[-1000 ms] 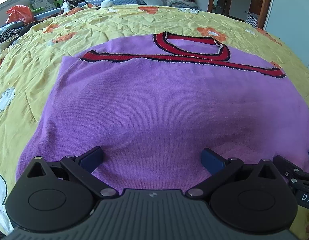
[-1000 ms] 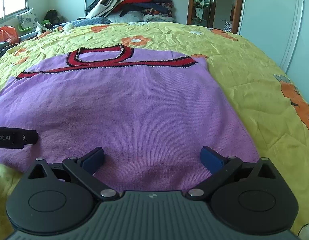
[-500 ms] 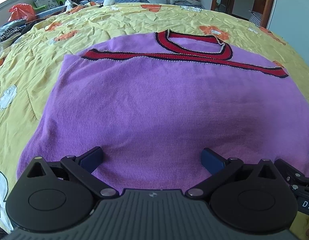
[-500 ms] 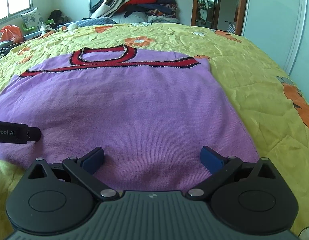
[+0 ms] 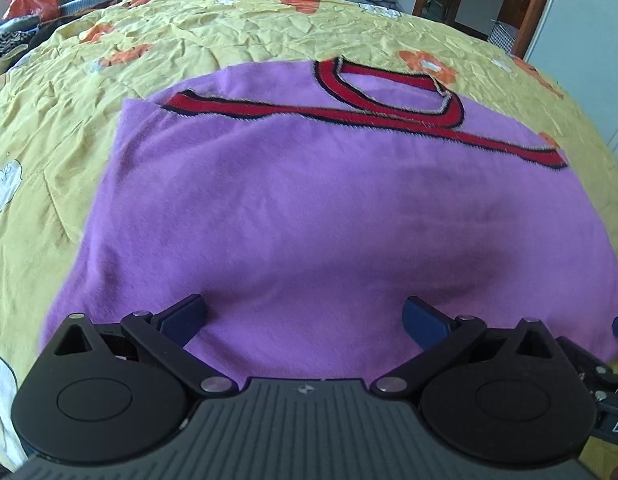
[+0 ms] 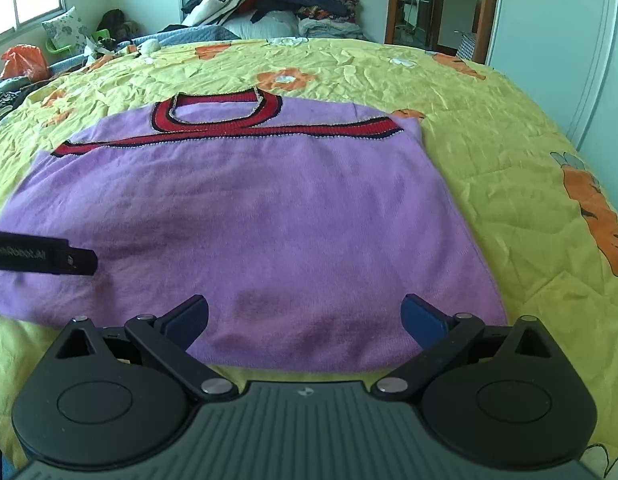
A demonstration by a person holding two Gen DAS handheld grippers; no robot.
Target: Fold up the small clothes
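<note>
Nearest the left wrist camera, the left gripper [image 5: 305, 316] has its two blue fingers spread wide with nothing between them, poised over the near hem of the purple sweater [image 5: 301, 208]. The right gripper [image 6: 305, 316] is likewise spread wide and empty, its blue fingertips [image 6: 423, 318] at the near hem toward the garment's right side; whether either pair touches the cloth cannot be told. In the right wrist view, part of the left gripper shows as a black bar entering from the left edge above the sweater. The sweater lies spread flat on the yellow bedspread [image 6: 489, 140], hem toward the cameras and neckline away, with a red band [image 6: 237, 130] edged in dark trim running across its far part and looping around the neck opening. The bedspread carries orange and white flower prints and is creased all over. Beyond the bed, a heap of clothes [image 6: 285, 0] is stacked against the far wall, an orange bag [image 6: 23, 60] sits near the window at left, and an open doorway [image 6: 425, 4] stands at right.
</note>
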